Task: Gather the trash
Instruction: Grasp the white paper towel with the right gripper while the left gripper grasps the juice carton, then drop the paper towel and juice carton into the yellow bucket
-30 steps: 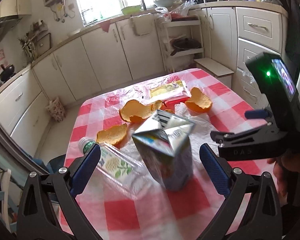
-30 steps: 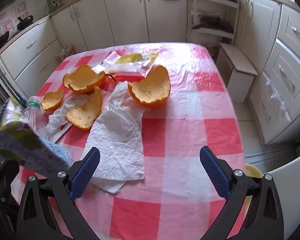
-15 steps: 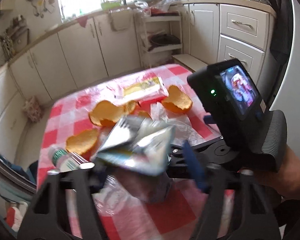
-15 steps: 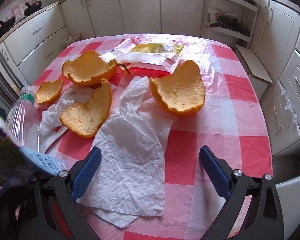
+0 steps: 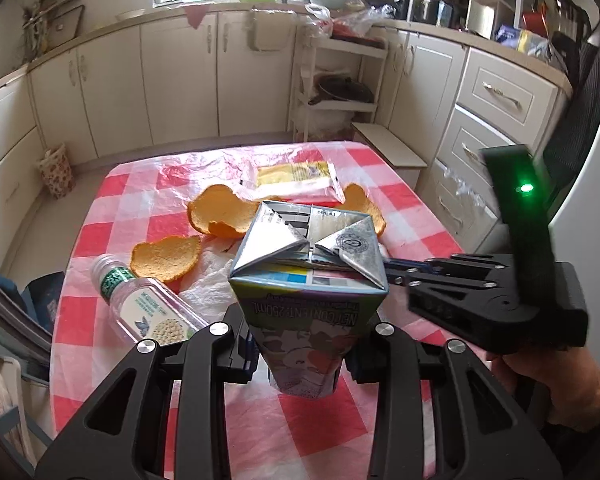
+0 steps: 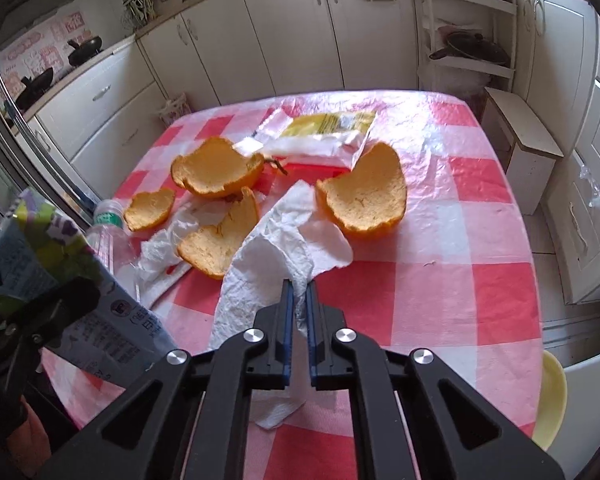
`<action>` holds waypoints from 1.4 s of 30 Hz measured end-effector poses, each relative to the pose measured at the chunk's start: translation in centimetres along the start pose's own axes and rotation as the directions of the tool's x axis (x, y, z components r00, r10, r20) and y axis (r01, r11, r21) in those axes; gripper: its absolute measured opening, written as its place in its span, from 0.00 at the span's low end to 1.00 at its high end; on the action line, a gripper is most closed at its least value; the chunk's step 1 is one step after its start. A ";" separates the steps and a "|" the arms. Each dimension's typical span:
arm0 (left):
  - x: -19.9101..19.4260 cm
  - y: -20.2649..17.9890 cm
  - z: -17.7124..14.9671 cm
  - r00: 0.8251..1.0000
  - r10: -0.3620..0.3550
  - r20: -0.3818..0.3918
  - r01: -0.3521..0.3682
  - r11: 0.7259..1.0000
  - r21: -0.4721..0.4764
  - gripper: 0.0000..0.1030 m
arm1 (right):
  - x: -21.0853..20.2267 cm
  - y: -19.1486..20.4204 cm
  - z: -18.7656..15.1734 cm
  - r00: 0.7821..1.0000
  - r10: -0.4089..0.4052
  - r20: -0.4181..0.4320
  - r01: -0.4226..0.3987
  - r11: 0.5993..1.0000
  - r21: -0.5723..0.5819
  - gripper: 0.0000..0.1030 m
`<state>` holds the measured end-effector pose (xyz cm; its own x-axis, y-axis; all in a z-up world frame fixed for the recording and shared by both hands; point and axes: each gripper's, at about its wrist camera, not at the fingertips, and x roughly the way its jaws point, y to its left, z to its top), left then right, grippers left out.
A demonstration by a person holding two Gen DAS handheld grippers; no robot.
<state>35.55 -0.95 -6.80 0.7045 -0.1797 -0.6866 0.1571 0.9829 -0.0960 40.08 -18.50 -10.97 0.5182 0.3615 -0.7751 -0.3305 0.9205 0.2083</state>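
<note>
A small drink carton (image 5: 308,280) sits between the fingers of my left gripper (image 5: 302,356). Its jaws are closing and the pads press its sides, holding it off the checked tablecloth (image 6: 460,280). My right gripper (image 6: 298,292) is shut on a fold of the crumpled white paper towel (image 6: 268,264), pinching it up from the table. Several orange peels lie beyond: one large (image 6: 364,200), one behind it to the left (image 6: 216,168), and two smaller (image 6: 220,240) (image 6: 150,208). A yellow and white wrapper (image 6: 324,128) lies at the far side.
A small plastic bottle (image 5: 148,308) lies on its side at the table's left edge, beside the carton. A low white stool (image 6: 528,136) and drawer units stand to the right of the table. A yellow container (image 6: 552,400) sits below the table's right corner.
The left gripper's wide-open fingers closed on the carton and raised it. The right gripper moved in over the paper towel and shut on it.
</note>
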 end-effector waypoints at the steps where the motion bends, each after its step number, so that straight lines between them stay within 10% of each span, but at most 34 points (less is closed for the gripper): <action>1: -0.2 0.1 0.1 1.000 0.007 0.004 -0.007 1.000 -0.008 0.30 | -0.3 0.1 0.2 1.000 0.005 0.008 -0.005 1.000 0.000 0.07; 21: -4.3 -6.3 -0.6 0.993 -0.093 0.066 0.093 0.996 0.003 0.30 | -13.5 -7.5 -4.0 0.957 -0.130 0.260 0.092 0.984 0.152 0.07; 33: -4.1 -17.2 -0.9 0.965 -0.261 0.038 0.259 0.964 0.059 0.30 | -11.8 -16.9 -10.2 0.949 -0.307 0.072 0.275 0.917 0.289 0.07; 42: -1.0 -22.6 -1.9 0.945 -0.325 -0.030 0.326 0.944 0.052 0.30 | -8.4 -19.8 -11.9 0.957 -0.278 -0.086 0.291 0.904 0.314 0.16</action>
<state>29.99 -22.86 -5.32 0.5941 -0.4879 -0.6396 0.4141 0.8671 -0.2768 32.89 -41.56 -15.66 0.5201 0.0772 -0.8506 0.0995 0.9837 0.1501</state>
